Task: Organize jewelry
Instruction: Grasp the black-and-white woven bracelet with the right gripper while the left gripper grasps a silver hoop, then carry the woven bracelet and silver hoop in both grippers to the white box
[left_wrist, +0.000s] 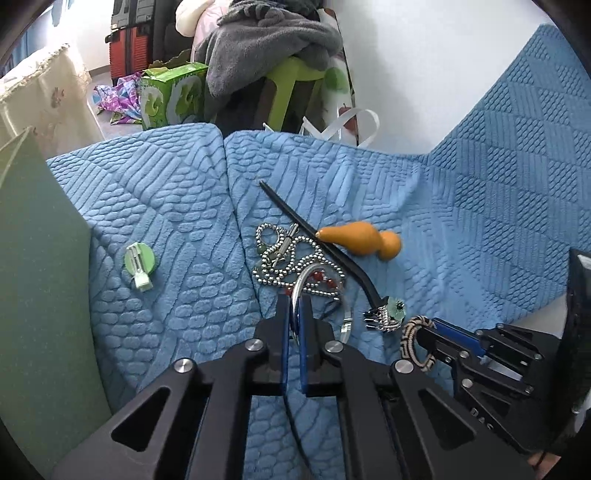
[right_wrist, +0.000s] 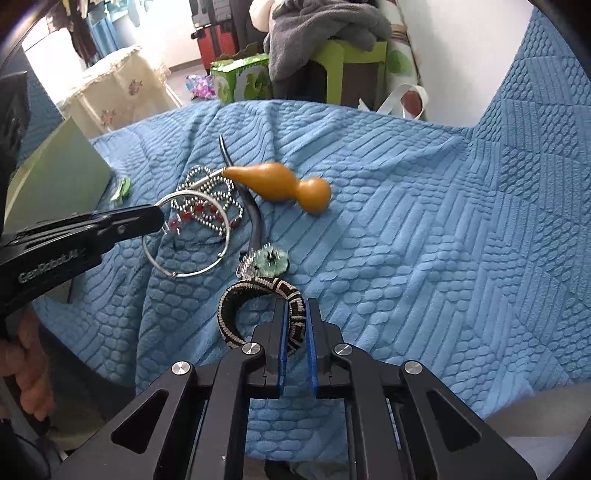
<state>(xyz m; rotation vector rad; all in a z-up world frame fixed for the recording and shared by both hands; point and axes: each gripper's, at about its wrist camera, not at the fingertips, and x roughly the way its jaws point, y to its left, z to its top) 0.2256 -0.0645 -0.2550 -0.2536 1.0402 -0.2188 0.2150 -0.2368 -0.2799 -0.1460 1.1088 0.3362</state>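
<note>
Both claws grip already: left gripper (left_wrist: 295, 299) is clenched on the silver bangle (right_wrist: 186, 236), right gripper (right_wrist: 295, 306) on the woven bracelet (right_wrist: 258, 291). Chain (left_wrist: 295, 258), gourd (left_wrist: 360, 242) and hairpin (left_wrist: 314, 232) still lie unsorted on the blue cover (left_wrist: 480, 221); most work remains.

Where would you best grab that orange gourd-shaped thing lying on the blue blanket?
Probably at the narrow waist of the gourd, coming from above with the jaws across it. It lies on its side, and the two bulges either side should keep the fingers from slipping.
</note>
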